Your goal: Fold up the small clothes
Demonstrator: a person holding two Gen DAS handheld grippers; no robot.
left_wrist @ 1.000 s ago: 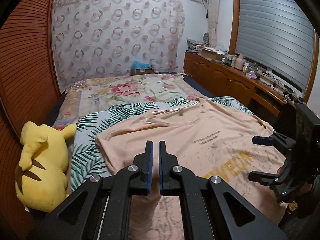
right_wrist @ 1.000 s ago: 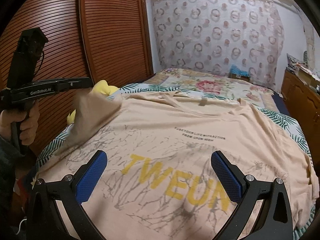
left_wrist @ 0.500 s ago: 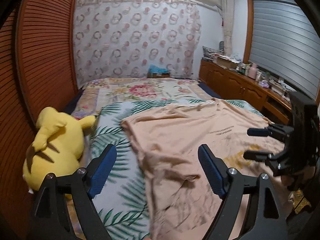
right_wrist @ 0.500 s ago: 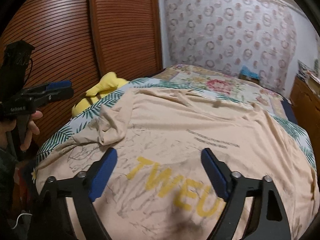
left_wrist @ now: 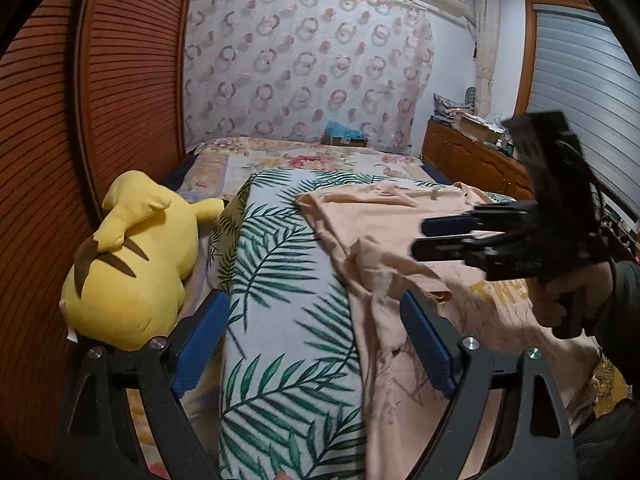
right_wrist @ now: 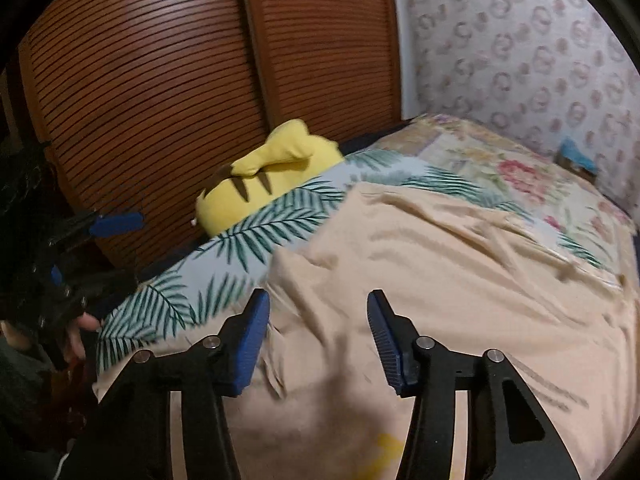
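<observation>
A peach T-shirt [left_wrist: 400, 248] with yellow lettering lies spread on the bed, its left sleeve crumpled inward. In the left wrist view my left gripper [left_wrist: 314, 340] hangs over the shirt's left edge and the palm-leaf blanket [left_wrist: 280, 280]. Its jaws are wide and still opening, with nothing held. The right gripper [left_wrist: 446, 236] shows there from the side, above the shirt. In the right wrist view my right gripper [right_wrist: 318, 340] hovers over the T-shirt [right_wrist: 440, 280] near its left edge. Its jaws are closing, cloth lies below them, and the pads do not press on it. The left gripper [right_wrist: 88, 248] is at the far left.
A yellow plush toy [left_wrist: 132, 256] lies along the bed's left side against slatted wooden doors [right_wrist: 160, 80]. A low wooden cabinet [left_wrist: 472, 160] with clutter runs along the right wall. A small box [left_wrist: 344, 136] sits at the head of the bed. A hand [left_wrist: 568, 300] holds the right gripper.
My left gripper opened, let go of the shirt's sleeve, and moved left and down. My right gripper narrowed its jaws and swung left toward the shirt's left edge.
</observation>
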